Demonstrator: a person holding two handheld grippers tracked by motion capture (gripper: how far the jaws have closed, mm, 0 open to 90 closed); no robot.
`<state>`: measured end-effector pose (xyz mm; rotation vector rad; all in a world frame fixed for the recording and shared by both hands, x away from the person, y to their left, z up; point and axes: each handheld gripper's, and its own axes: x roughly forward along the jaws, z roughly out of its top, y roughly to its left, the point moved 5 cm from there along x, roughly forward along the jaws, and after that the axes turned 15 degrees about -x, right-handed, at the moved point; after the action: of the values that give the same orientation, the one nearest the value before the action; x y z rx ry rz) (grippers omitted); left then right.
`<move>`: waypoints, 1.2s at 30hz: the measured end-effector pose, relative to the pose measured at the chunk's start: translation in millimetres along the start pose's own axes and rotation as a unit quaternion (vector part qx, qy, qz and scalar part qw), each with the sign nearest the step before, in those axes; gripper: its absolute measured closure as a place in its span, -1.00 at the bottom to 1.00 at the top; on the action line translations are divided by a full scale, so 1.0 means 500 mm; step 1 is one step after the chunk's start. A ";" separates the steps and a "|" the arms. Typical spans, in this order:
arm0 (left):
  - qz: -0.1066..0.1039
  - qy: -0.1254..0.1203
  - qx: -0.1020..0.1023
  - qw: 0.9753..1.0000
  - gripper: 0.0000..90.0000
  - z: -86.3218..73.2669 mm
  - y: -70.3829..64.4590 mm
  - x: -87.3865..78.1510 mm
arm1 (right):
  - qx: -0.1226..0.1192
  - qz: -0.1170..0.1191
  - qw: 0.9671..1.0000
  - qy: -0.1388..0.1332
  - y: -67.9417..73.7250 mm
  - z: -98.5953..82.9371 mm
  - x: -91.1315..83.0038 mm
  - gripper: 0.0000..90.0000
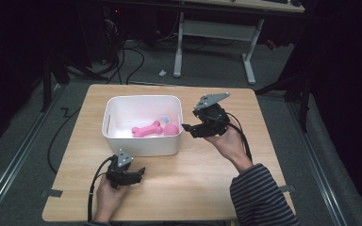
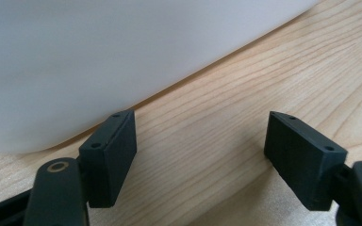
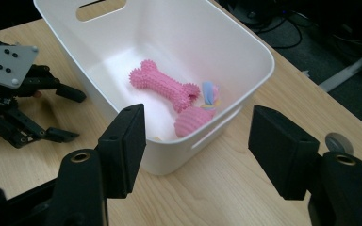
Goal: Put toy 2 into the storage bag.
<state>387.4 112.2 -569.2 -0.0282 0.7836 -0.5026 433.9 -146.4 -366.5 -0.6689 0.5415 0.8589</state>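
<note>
A white bin (image 1: 141, 147) stands mid-table and holds a pink spiked bone toy (image 1: 147, 130), a pink ball (image 1: 171, 130) and a small blue and yellow piece (image 1: 164, 119). My left gripper (image 1: 139, 173) rests open on the table just in front of the bin. Its jaws stand apart close to the bin wall (image 2: 122, 56), with nothing between them. My right gripper (image 1: 188, 128) hovers open at the bin's right side. It looks down on the bone (image 3: 165, 87), the ball (image 3: 191, 121) and the bin rim (image 3: 259, 61).
The wooden table (image 1: 207, 183) has bare room in front and to the right of the bin. A small round sticker (image 3: 335, 141) lies on it. The left gripper (image 3: 73, 115) appears beyond the bin. A desk frame (image 1: 214, 30) and cables lie on the floor behind.
</note>
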 end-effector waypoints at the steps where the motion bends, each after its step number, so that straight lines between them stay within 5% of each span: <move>1: 0.000 0.000 0.000 1.000 -0.42 0.000 0.000 0.000 | 0.002 -0.002 1.000 0.000 -0.001 -0.004 -0.003 -0.17; 18: 0.000 0.000 0.000 1.000 -0.42 0.000 0.000 0.000 | 0.058 -0.045 0.997 -0.016 -0.032 -0.088 -0.082 -0.15; 36: 0.000 0.000 0.000 1.000 -0.42 0.000 0.000 0.000 | 0.107 -0.069 0.991 -0.050 -0.039 -0.171 -0.153 -0.17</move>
<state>387.4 112.1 -569.2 -0.0278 0.7834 -0.5021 394.3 -255.7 -366.8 -0.4595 0.4829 0.6889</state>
